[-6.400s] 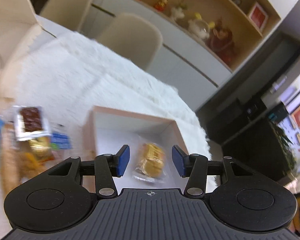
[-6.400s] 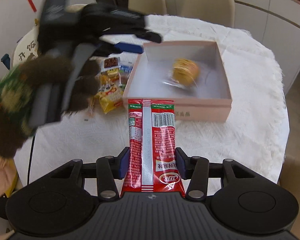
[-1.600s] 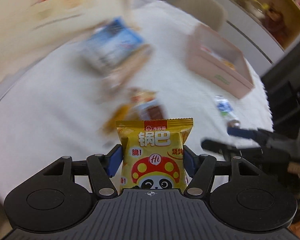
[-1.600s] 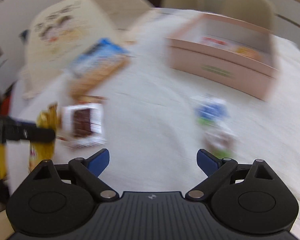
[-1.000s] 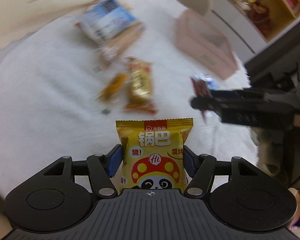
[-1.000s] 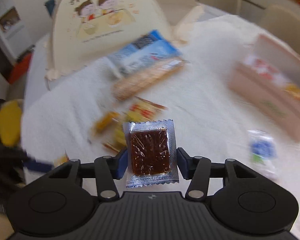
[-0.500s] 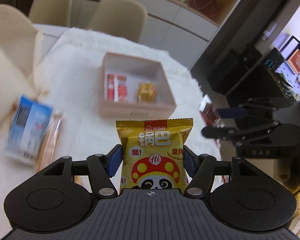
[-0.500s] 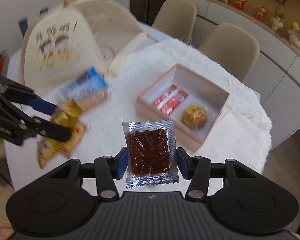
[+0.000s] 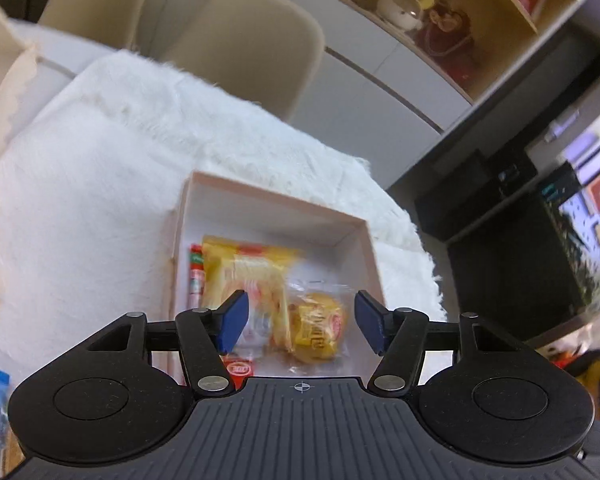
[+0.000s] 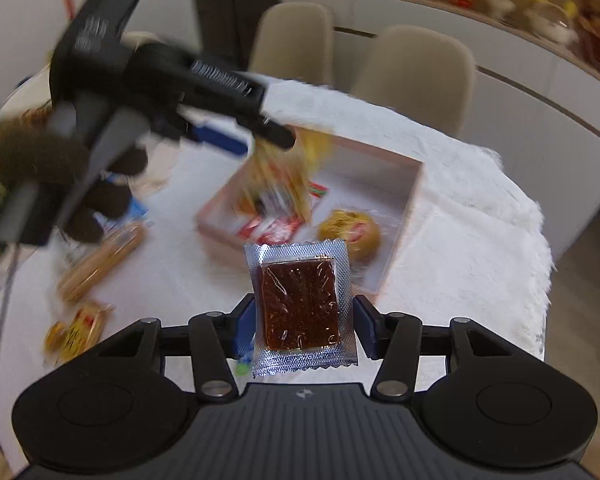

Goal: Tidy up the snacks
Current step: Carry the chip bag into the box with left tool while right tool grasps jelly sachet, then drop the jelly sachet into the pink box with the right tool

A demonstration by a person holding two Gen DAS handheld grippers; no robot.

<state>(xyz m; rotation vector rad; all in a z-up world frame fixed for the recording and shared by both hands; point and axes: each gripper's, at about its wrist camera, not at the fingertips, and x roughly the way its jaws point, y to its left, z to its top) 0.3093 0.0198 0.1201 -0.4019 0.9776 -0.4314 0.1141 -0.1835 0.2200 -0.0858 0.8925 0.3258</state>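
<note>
While both hands work over the box: sorting is mid-way, judging by snacks already inside and others outside.
Left gripper (image 9: 300, 322): jaws apart and empty; they have just been closing a little after letting go, with nothing pressed between the pads.
Yellow packet (image 9: 246, 276): blurred, beyond the left fingertips, over the pink box (image 9: 370, 248) and partly covering the red sachet (image 9: 196, 276); apparently dropping in.
Round yellow cake (image 9: 318, 330): in the box, between and beyond the blue pads.
Right gripper (image 10: 304, 322): clamped on the silver pouch (image 10: 300, 304) by its side edges, upright, short of the box; probably next to go in.
Loose snacks: a long biscuit pack (image 10: 100, 260) and a gold wrapper (image 10: 74, 330) lie left of the right fingers.
Surface: a white fluffy cloth (image 9: 100, 168) over the table.
Room: beige chairs (image 9: 244, 40) past the fingertips, with a shelf of figurines (image 9: 400, 4) behind.
</note>
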